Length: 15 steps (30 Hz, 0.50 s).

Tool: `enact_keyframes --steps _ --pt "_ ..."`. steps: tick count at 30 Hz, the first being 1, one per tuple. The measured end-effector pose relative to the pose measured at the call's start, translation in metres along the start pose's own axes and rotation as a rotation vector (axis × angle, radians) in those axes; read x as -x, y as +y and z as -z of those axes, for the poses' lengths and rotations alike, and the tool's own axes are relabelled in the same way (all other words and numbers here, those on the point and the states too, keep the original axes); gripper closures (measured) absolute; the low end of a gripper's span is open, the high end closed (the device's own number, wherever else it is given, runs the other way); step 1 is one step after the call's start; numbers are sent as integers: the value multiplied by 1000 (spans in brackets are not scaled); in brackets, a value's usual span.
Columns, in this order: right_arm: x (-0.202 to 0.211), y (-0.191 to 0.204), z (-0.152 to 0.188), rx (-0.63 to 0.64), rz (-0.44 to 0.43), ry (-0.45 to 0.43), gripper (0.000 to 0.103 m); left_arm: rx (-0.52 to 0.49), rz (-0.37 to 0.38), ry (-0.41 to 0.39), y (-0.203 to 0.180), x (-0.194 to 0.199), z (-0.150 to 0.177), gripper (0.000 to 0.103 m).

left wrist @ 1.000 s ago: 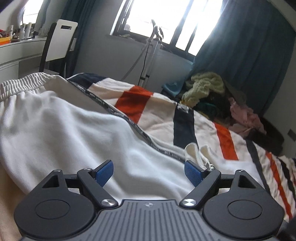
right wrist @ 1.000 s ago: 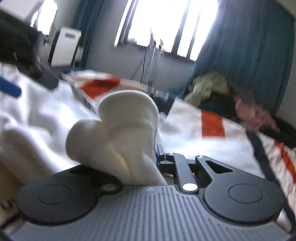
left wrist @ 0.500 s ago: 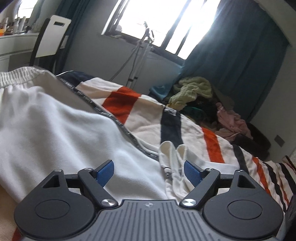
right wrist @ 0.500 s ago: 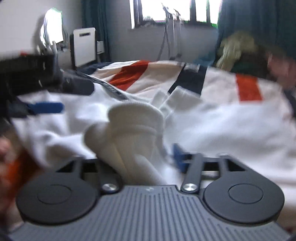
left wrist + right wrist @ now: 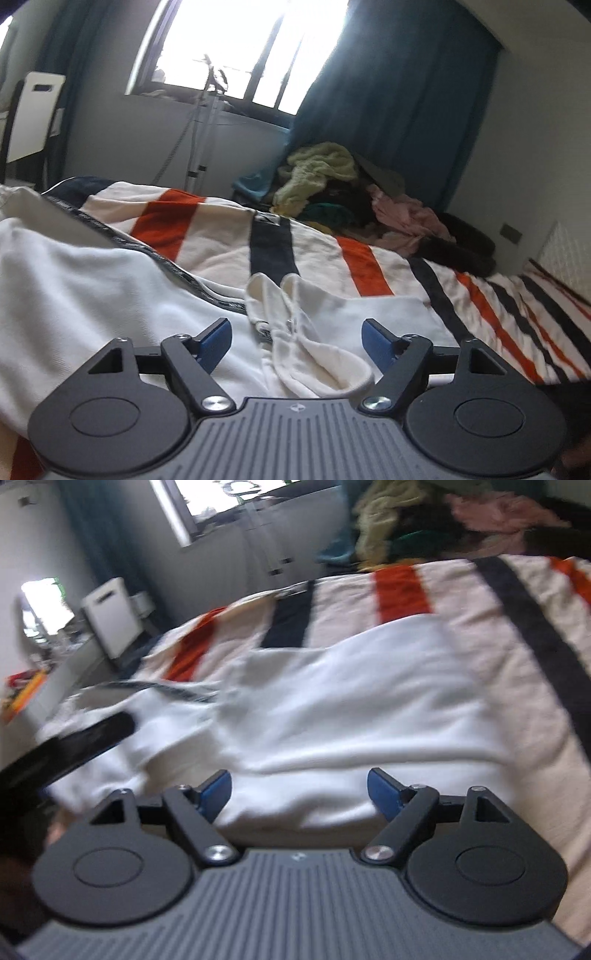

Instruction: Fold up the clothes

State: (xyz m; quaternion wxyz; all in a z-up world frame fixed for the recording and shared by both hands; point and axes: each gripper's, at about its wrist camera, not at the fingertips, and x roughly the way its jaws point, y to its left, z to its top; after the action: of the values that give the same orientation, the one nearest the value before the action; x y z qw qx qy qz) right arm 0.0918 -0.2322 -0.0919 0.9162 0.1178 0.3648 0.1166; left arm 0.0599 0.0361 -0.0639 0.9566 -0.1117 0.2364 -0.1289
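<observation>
Your left gripper (image 5: 296,338) is closing, jaws still apart around the white garment's bunched fold (image 5: 295,332), likely lining up the next grab. Right gripper (image 5: 299,794) is opening, nothing between the jaws. The garment lies across the striped blanket (image 5: 369,266); unfolded pile (image 5: 332,184) waits beyond.

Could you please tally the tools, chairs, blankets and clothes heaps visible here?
Tools: 2 (left tool closing, cloth between its jaws; right tool opening, nothing between)
Chairs: 1
Blankets: 1
Clothes heaps: 1
Total: 5
</observation>
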Motion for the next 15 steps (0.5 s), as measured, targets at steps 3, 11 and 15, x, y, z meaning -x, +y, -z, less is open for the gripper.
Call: enact_keyframes --steps 3,11,15 --pt "-3 -5 0 53 118 -72 21 -30 -16 28 -5 -4 4 34" --pt "-31 -26 6 34 186 -60 20 -84 33 45 -11 -5 8 53" --pt "-35 -23 7 53 201 -64 19 -130 49 50 -18 -9 13 65"
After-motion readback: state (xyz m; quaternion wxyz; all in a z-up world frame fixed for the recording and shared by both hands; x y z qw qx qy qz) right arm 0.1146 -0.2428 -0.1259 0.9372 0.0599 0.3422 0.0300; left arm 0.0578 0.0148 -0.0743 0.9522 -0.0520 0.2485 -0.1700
